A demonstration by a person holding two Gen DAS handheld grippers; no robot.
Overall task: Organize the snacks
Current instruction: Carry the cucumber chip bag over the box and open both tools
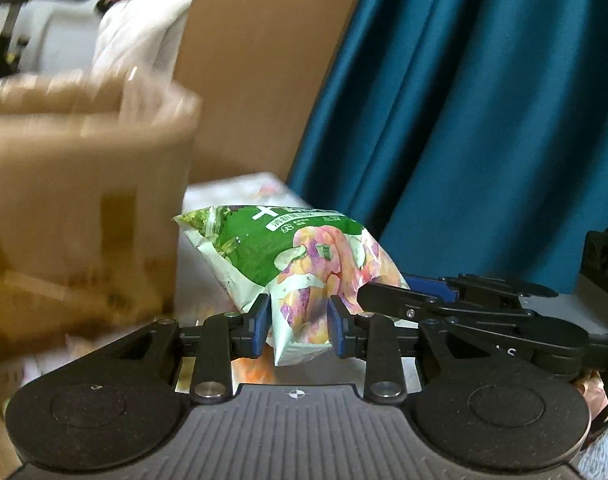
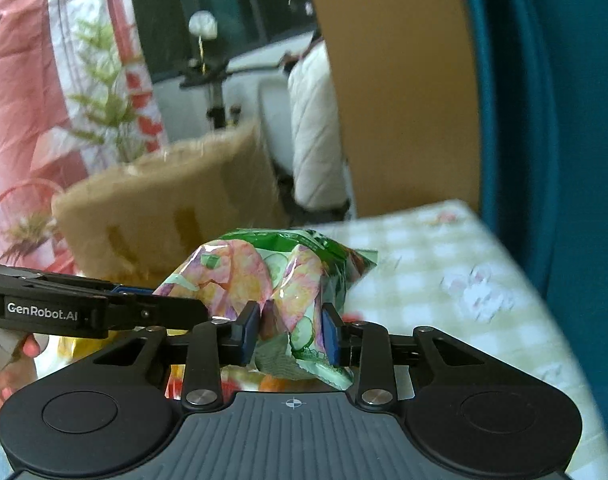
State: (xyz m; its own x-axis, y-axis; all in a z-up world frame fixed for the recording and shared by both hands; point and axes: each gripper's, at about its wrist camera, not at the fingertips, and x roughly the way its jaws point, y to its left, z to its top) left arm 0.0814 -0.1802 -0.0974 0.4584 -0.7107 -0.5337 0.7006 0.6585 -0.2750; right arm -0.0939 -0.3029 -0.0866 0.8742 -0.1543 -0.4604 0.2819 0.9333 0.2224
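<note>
Left gripper [image 1: 300, 326] and right gripper [image 2: 291, 334] both pinching green snack bag [image 1: 300, 256], lifted off table [image 2: 443, 248]. Not yet in cardboard box [image 2: 164, 208]; drop-in remaining.

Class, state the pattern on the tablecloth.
The tablecloth has pale green and white checks with small flowers; the right wrist view shows it best.
</note>
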